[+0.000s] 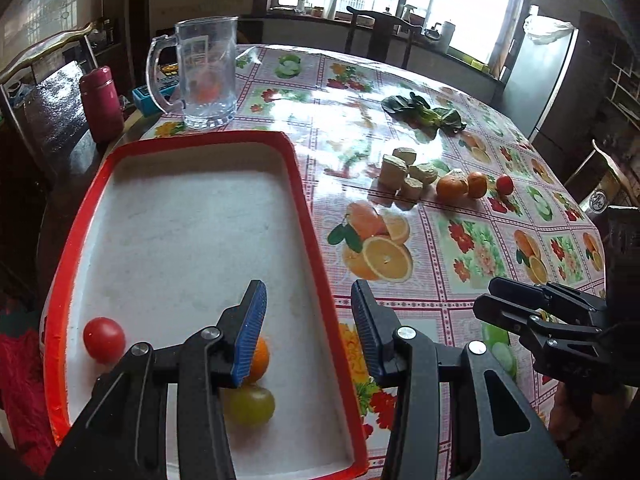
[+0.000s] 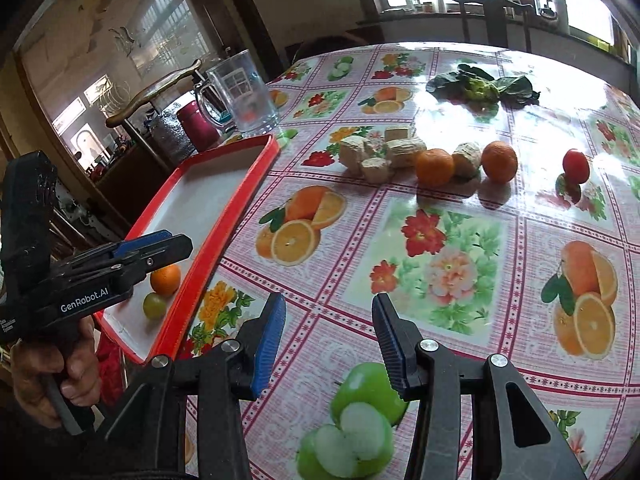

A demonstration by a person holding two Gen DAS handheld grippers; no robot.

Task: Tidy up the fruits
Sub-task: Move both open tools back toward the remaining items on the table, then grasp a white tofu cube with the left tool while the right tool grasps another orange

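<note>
A red-rimmed white tray (image 1: 308,216) holds a red tomato (image 1: 104,339), an orange (image 1: 262,356) and a green fruit (image 1: 250,404). My left gripper (image 1: 310,320) hovers open over the tray's right rim, with nothing between its fingers. Further out on the flowered tablecloth lie two oranges (image 2: 435,167) (image 2: 499,161) and a red tomato (image 2: 576,165). My right gripper (image 2: 330,332) is open and empty above the cloth, well short of those fruits. In the right wrist view a hand holds the left gripper (image 2: 176,240) over the tray (image 2: 240,196).
Several beige cut chunks (image 2: 380,156) sit just left of the oranges, with one between them. Leafy greens (image 2: 480,84) lie farther back. A glass mug (image 1: 204,76) stands beyond the tray and a red bottle (image 1: 102,104) to its left. Chairs ring the table.
</note>
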